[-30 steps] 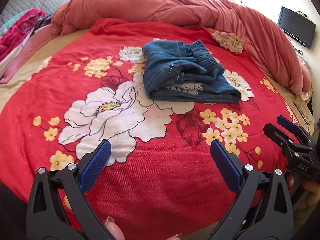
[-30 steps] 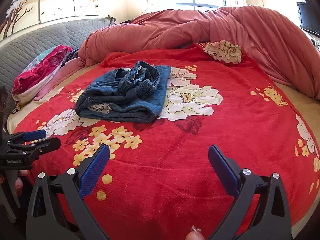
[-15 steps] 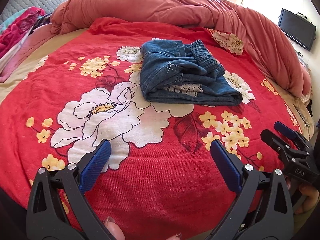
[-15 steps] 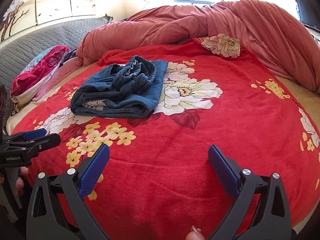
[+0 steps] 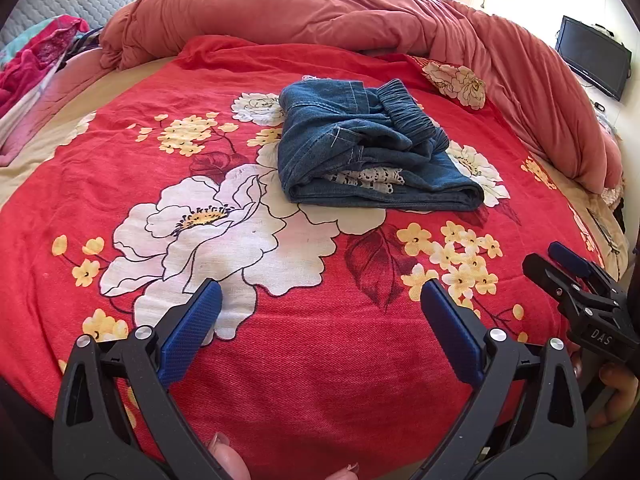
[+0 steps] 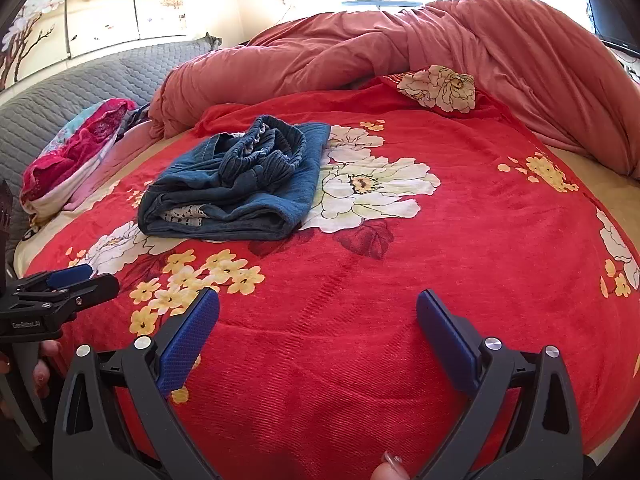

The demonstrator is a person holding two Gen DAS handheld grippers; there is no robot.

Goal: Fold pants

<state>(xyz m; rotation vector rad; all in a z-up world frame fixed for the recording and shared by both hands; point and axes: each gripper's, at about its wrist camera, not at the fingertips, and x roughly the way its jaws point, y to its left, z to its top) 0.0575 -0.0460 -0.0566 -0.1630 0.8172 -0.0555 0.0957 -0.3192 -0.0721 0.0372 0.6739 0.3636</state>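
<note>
Loosely bunched denim pants (image 5: 372, 152) on plush blanket (image 5: 280, 352)

Blue denim pants (image 5: 372, 152) (image 6: 236, 184), folded into a lumpy rectangular bundle, resting flat on the bed. Ruched elastic waistband bunched on top, white lace trim poking out of the near folded edge. Left wrist view: 12 o'clock, mid-frame. Right wrist view: about 10 o'clock.
</note>
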